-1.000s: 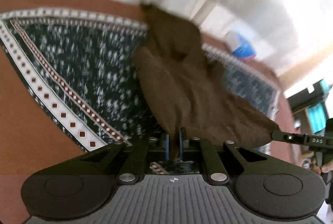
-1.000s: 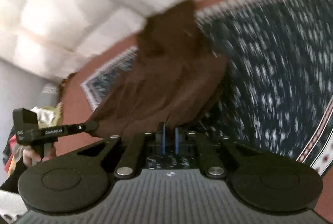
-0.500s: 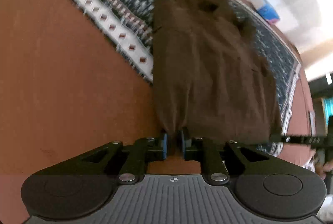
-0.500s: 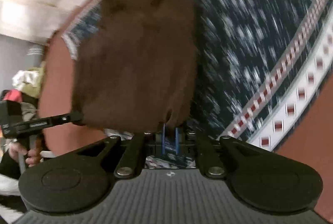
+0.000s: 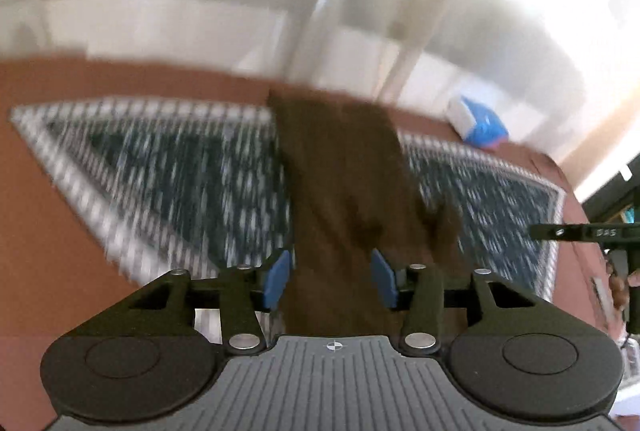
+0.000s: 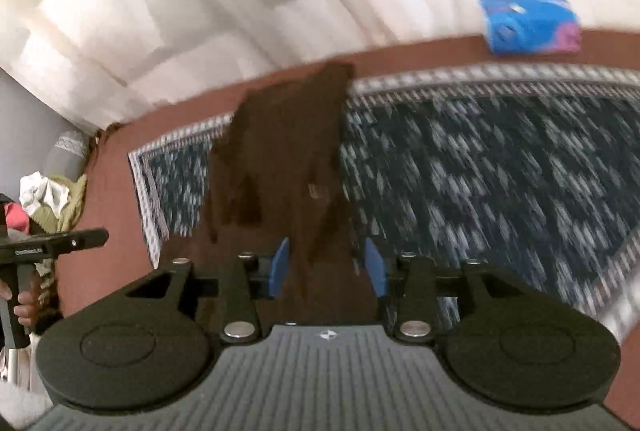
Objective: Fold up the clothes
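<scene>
Left wrist view, patterned dark-blue rug [image 5: 168,183]: lies flat on the reddish floor
Brown cloth garment [image 5: 344,191]: stretched lengthwise on the rug, apparently laid out; folds judged not yet done
Left gripper [image 5: 331,281]: jaws opening, cloth between, pads clear
Right gripper [image 6: 326,269]: jaws opening likewise, released
</scene>
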Demonstrator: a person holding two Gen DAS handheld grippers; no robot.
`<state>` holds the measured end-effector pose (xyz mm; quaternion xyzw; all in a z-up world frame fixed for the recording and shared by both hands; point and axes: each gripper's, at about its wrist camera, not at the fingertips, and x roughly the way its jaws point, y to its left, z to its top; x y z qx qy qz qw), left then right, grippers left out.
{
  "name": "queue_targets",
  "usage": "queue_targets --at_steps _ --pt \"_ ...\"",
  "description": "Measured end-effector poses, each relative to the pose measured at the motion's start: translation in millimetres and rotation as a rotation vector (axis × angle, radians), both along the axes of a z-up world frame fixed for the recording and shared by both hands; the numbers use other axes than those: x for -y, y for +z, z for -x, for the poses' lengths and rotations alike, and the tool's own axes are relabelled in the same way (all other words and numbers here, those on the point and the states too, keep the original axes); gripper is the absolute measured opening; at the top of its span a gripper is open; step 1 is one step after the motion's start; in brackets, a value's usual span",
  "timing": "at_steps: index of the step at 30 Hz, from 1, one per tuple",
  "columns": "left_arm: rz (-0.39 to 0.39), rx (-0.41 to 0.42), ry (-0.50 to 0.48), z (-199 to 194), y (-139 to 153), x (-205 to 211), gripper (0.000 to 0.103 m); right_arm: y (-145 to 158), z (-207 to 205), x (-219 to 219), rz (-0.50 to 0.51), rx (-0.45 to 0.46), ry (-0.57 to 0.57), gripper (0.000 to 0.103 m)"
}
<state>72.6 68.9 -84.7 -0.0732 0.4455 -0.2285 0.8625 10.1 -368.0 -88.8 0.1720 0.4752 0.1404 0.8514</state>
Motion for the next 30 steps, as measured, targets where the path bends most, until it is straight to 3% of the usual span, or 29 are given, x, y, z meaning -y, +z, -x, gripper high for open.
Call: queue_targets --at_steps 4,9,10,11,12,13,15,18,20,22,25,27,30 --pt "-0.025 -0.039 0.013 -38.7 -27.7 37.4 0.061 -39.7 -59.5 -22.0 0.032 -0.048 0.006 0.047" --pt "-0.028 -0.069 0.039 -59.4 -53.7 51.9 0.061 -66.7 -87.6 -42.4 0.121 -0.111 0.066 0.047" --pt "-0.026 -0.080 0.043 -62.9 -58.8 52.1 0.061 -70.9 -90.6 -45.1 0.135 -0.121 0.080 0.043" --pt "-0.031 -0.090 0.041 -63.8 -63.9 50.4 0.053 -75.7 -92.8 -45.4 0.125 -0.142 0.093 0.009" --pt "-0.037 -0.103 0.039 -64.6 -67.9 48.3 0.043 -80.9 -94.8 -43.2 0.137 -0.169 0.084 0.007" --pt "-0.044 -0.120 0.037 -66.8 -71.5 46.8 0.030 -84.0 -96.0 -36.3 0.131 -0.181 0.058 0.007" --pt "-0.056 -0.134 0.043 -70.5 -76.7 41.6 0.031 -89.8 -98.2 -22.9 0.119 -0.206 0.009 0.007" --pt "-0.057 -0.143 0.051 -77.3 -74.2 30.4 0.033 -89.6 -98.7 -19.4 0.095 -0.219 0.028 0.010" --pt "-0.038 -0.118 0.064 -85.6 -63.7 23.2 0.051 -86.0 -102.1 -22.8 0.118 -0.218 0.056 0.020" --pt "-0.021 -0.072 0.081 -97.9 -51.7 19.8 0.059 -73.8 -112.4 -19.9 0.090 -0.177 0.037 0.026" --pt "-0.001 -0.038 0.084 -125.3 -43.0 25.4 0.063 -56.1 -134.2 -16.0 0.012 -0.106 0.004 0.033" --pt "0.003 -0.027 0.080 -142.7 -44.2 32.9 0.066 -50.9 -155.7 -17.4 -0.021 -0.068 -0.022 0.045" --pt "-0.006 -0.044 0.079 -165.9 -56.5 43.0 0.066 -55.5 -183.7 -19.1 -0.083 -0.041 -0.069 0.046"
